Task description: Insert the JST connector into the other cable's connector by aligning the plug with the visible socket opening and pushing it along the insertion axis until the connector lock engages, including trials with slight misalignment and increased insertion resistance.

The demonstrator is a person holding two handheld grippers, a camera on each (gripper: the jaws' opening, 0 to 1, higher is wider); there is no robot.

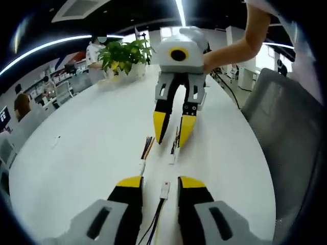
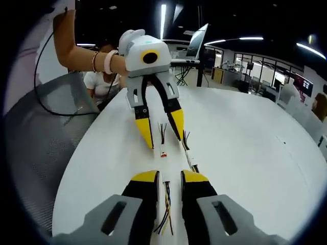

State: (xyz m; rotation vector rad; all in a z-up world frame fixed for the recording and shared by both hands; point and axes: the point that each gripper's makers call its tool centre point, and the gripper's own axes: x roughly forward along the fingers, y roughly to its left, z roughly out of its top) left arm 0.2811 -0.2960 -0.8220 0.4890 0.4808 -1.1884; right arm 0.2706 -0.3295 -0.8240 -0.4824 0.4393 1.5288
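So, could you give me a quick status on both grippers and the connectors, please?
Left gripper and right gripper open, facing each other. Two cables on white table, one connector between left jaws, unmated. Nothing in the way.
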